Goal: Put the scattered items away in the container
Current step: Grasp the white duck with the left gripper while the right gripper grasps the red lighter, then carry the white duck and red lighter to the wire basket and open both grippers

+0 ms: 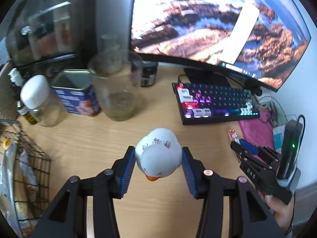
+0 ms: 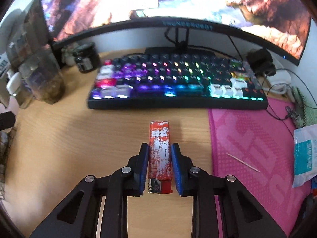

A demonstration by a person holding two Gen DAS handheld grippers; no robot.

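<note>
In the left wrist view we see our left gripper [image 1: 158, 166] clenched on a white toy duck [image 1: 158, 156], its blue pads pressed against the duck's two sides at the lower middle of the frame; the orange beak points toward the camera. In the right wrist view our right gripper [image 2: 160, 165] grasps a red lighter [image 2: 160, 154] lengthwise between its pads, jaws narrow, the lighter's far end sticking out over the wooden desk [image 2: 79, 138] at the frame's centre.

At the left edge of the left view a black wire basket [image 1: 37, 158] holds what look like crinkled packets; we cannot tell what they are. Further up left stands an open blue tin [image 1: 79, 95], its inside unclear. Beside it are a clear glass jar [image 1: 118, 99] and a white-capped bottle [image 1: 37, 97]. A lit keyboard [image 2: 178, 83] lies under the monitor [image 2: 178, 0], and a pink mat [image 2: 257, 148] at lower right carries a toothpick [image 2: 243, 162].
</note>
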